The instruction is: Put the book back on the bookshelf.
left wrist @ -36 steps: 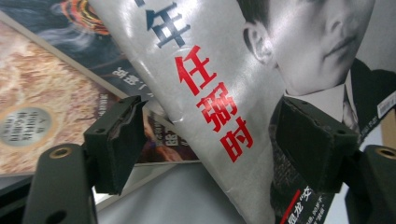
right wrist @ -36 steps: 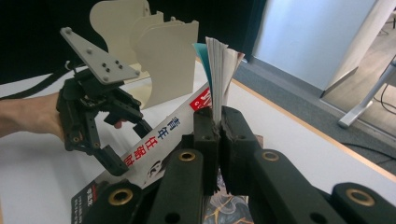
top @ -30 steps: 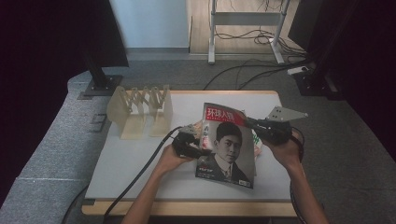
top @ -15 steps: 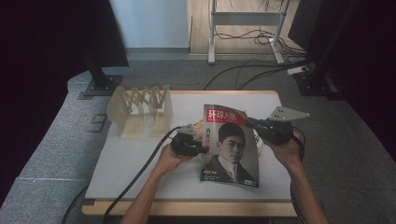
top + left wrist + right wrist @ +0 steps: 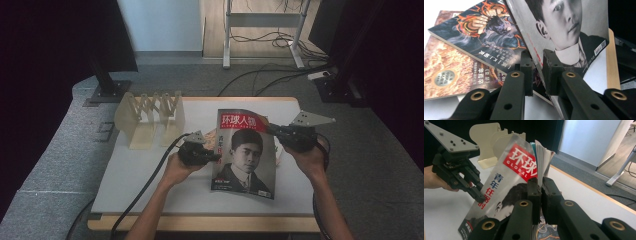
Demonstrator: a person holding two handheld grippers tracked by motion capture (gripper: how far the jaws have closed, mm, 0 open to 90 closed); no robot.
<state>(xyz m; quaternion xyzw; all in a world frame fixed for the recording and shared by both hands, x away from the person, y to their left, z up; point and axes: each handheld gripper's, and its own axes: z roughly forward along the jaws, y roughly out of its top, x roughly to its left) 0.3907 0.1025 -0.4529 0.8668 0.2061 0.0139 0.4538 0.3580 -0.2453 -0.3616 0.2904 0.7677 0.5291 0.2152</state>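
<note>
Magazine: the glossy magazine with a red masthead and a black-and-white portrait cover is held lifted off the white tabletop, tilted, at the right of the cream slotted rack.
Long axis: it runs from the red masthead at the far end to the near corner (roughly away from the person), so both grips sit on the long edges.
Left gripper: the left gripper has just been closing, and its black jaws are seen pinching the magazine's left edge in the left gripper view.
Right gripper: the right gripper is clamped on the opposite edge near the top, with the page block between its jaws.
Nearer hand: the left hand is nearer the rack, which lies to the left of and beyond the magazine.
Rack contents: the slots look vacant (nothing is seen standing in them).
Under the magazine: a paperback with a fiery illustrated cover lies on a book with a wheat-coloured cover.
Coming move (judged): the magazine would have to be carried leftward and stood on edge to enter a slot.
</note>
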